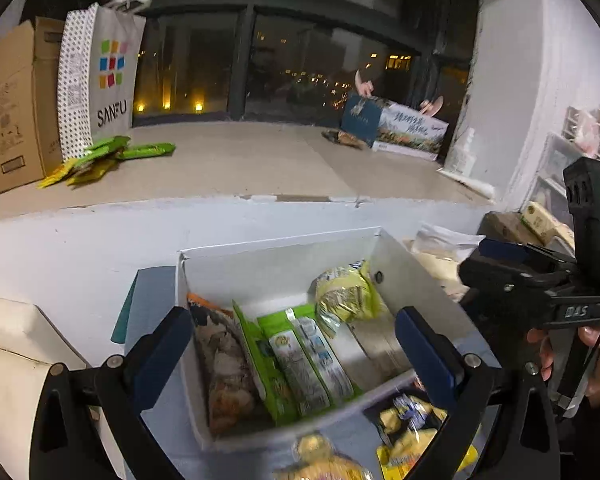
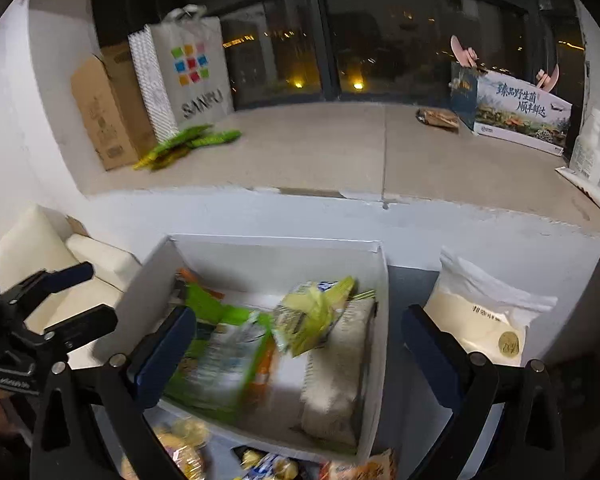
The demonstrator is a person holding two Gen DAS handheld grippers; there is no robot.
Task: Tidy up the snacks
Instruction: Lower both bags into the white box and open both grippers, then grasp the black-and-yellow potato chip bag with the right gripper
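A white open box (image 1: 260, 256) sits on the table and holds several snack packs: a brown pack (image 1: 224, 364) at left, green packs (image 1: 300, 356) in the middle, a yellow-green bag (image 1: 344, 292) at the back right. My left gripper (image 1: 296, 356) is open and empty above the box. My right gripper (image 2: 300, 356) is open and empty above the same box (image 2: 276, 256). In the right wrist view the yellow-green bag (image 2: 316, 316) lies on a pale pack (image 2: 336, 380). Yellow snack packs (image 1: 412, 436) lie in front of the box.
A white sack (image 2: 484, 316) stands right of the box. On the ledge behind are a cardboard box (image 1: 12, 108), a SANFU bag (image 1: 104, 76), green packets (image 1: 116, 152) and a printed carton (image 2: 520, 112). A cream cushion (image 2: 40, 248) lies left.
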